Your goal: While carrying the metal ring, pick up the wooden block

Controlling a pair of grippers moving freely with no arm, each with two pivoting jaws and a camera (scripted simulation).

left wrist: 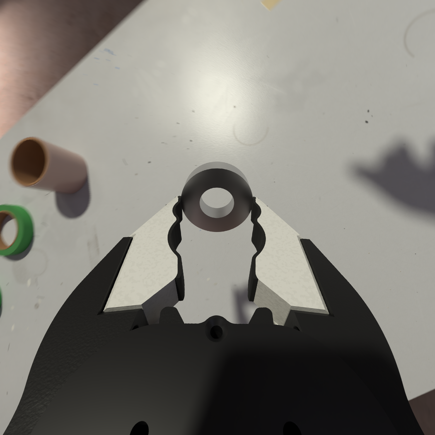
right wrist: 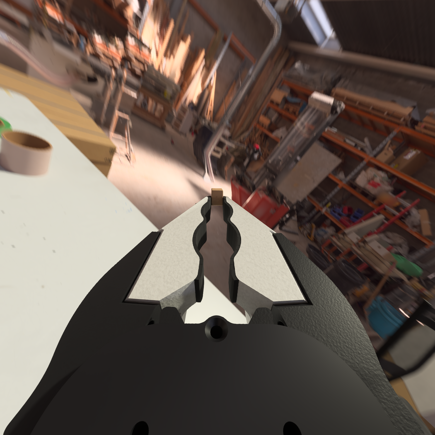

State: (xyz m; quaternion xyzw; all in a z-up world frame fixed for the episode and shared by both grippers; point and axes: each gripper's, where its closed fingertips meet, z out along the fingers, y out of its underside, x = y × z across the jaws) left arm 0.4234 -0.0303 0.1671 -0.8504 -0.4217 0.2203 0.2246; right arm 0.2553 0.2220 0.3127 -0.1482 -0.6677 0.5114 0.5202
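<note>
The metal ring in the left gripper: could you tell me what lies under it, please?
Under the metal ring, held at the left gripper fingertips, only the bare white table shows, also through its hole. The patch directly behind its body is covered.

The left claw (left wrist: pixel 217 200) pointed down at a pale grey surface (left wrist: pixel 235 94); its two fingertips (left wrist: pixel 178 202) pinched a dark metal ring (left wrist: pixel 216 196) from either side, the ring's hole facing the camera; a cardboard tube (left wrist: pixel 47 164) lay on its side at far left; just below it, a green tape roll (left wrist: pixel 15 229) was cut off by the edge; a dark jagged shadow (left wrist: pixel 395 179) fell on the surface at right.
</note>
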